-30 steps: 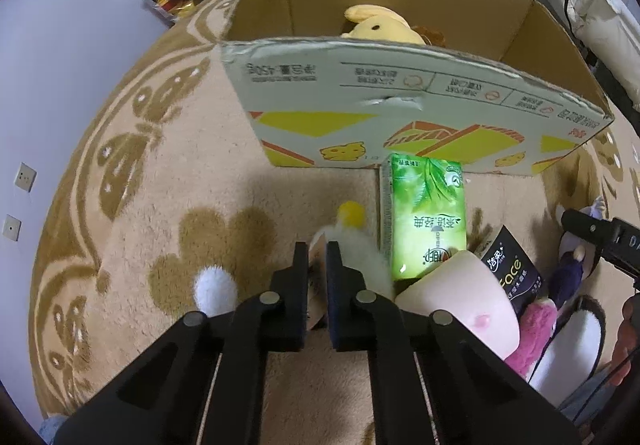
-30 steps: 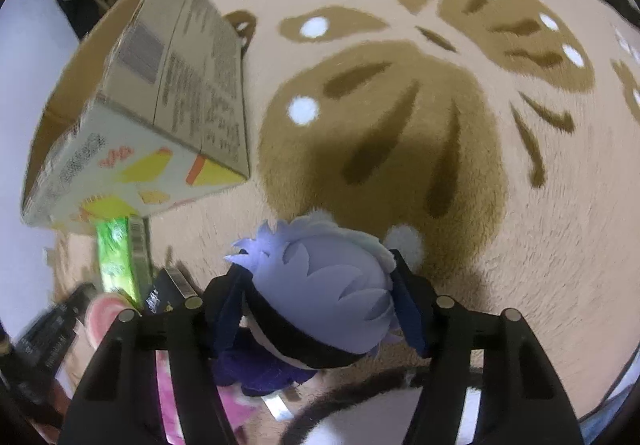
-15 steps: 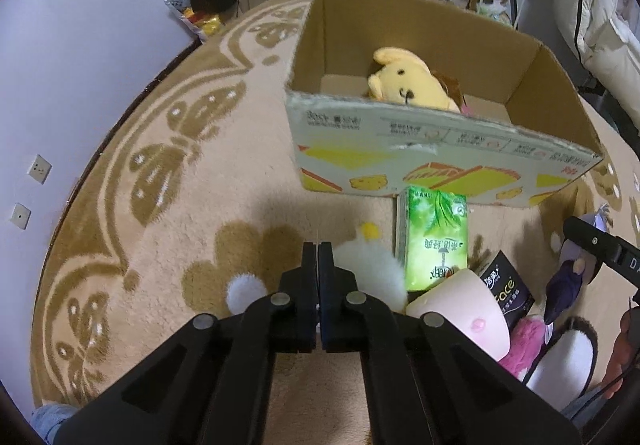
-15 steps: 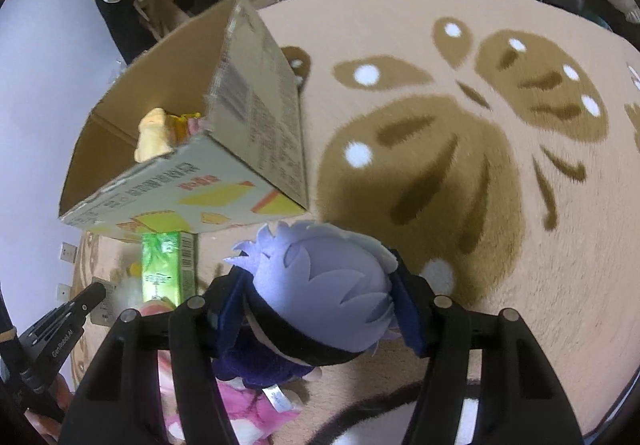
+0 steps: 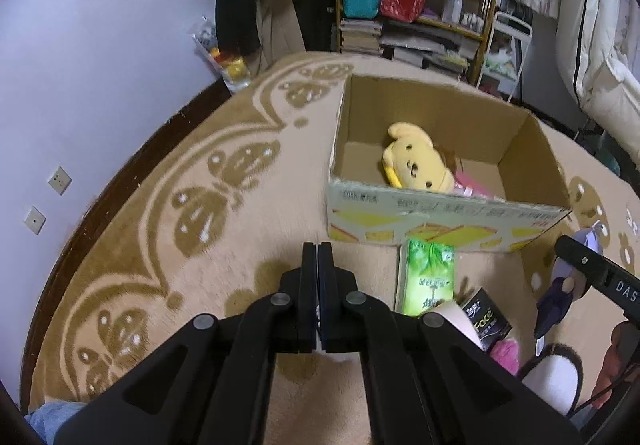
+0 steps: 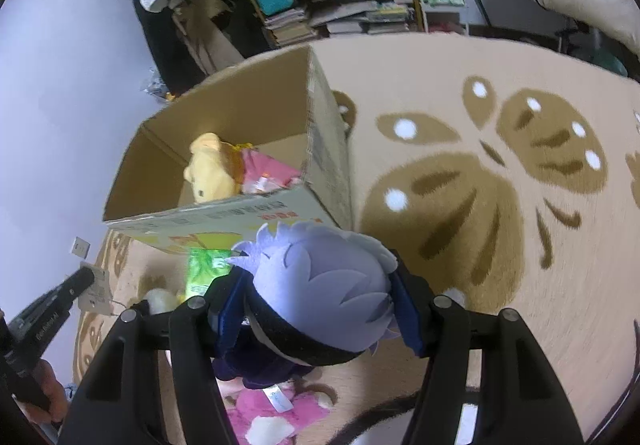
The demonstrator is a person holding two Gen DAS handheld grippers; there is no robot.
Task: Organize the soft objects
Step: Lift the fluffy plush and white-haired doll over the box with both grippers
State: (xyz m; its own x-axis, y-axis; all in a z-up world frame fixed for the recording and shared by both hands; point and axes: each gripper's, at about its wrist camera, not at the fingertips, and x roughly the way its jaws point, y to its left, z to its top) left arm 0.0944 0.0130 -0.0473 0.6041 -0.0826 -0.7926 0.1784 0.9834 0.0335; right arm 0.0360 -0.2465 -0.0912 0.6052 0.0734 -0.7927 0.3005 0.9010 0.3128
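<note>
At the far left of the left wrist view a pale wall with two socket plates meets the edge of a beige carpet (image 5: 152, 245) patterned with brown butterflies. The left tongs (image 5: 317, 257) hang above that carpet with their fingers pressed flat together; a sliver of white shows in the seam lower down, and a white fluffy shape sits beneath them, but whether anything is pinched there cannot be told. Just to the right lies a green tissue pack (image 5: 430, 277), its far end touching the front wall of an open cardboard box (image 5: 440, 213), and a yellow plush dog (image 5: 416, 165) lies inside the box against that front wall with something pink beside it. Near the tissue pack's right side sit a black packet (image 5: 486, 315) and a pink plush (image 5: 506, 351). In the right wrist view the box stands at upper left, the yellow dog and pink item showing inside. The right tongs (image 6: 316, 305) are partly spread and clamped on a purple-haired doll (image 6: 320, 285), their blue pads pressing both sides of its head, lifted clear of the carpet in front of the box's near corner. The butterfly carpet fills the right.
</note>
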